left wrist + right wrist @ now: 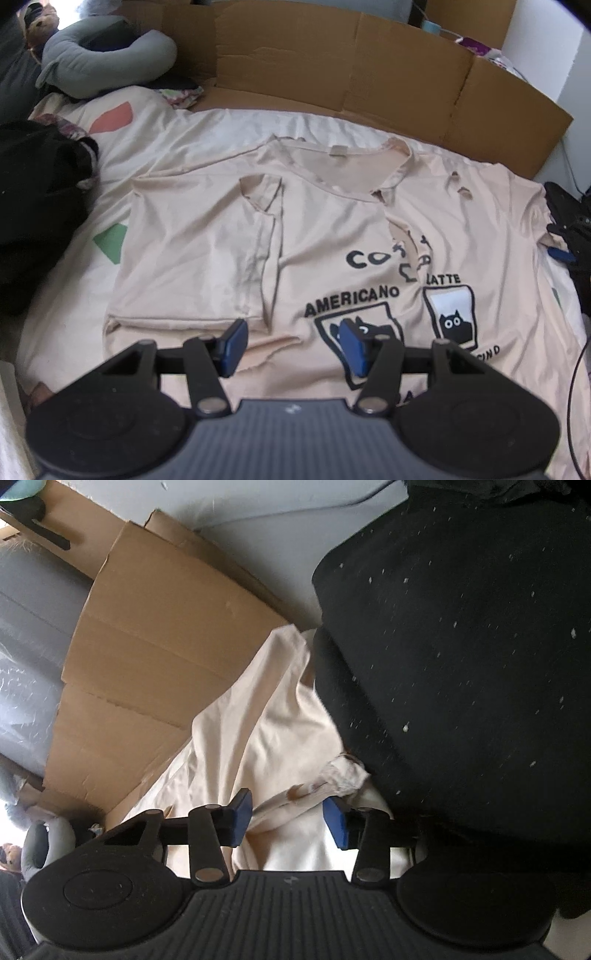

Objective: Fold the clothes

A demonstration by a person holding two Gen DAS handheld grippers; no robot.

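Fingers: left gripper (291,345) spread, empty above hem; right gripper (291,821) spread around sleeve edge (314,788).
T-shirt (332,236): left side folded inward on bed (184,125); right side flat, unfolded.

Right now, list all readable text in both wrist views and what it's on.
All of it is printed on the beige T-shirt, left wrist view:
"AMERICANO" above the left cup graphic
"LATTE" above the right cup graphic, first letter partly in a fold
"CO..." top line, the rest lost in a wrinkle
"...CINO" at lower right, start hidden
Neck tag: too small to read.
Right wrist view: no text.
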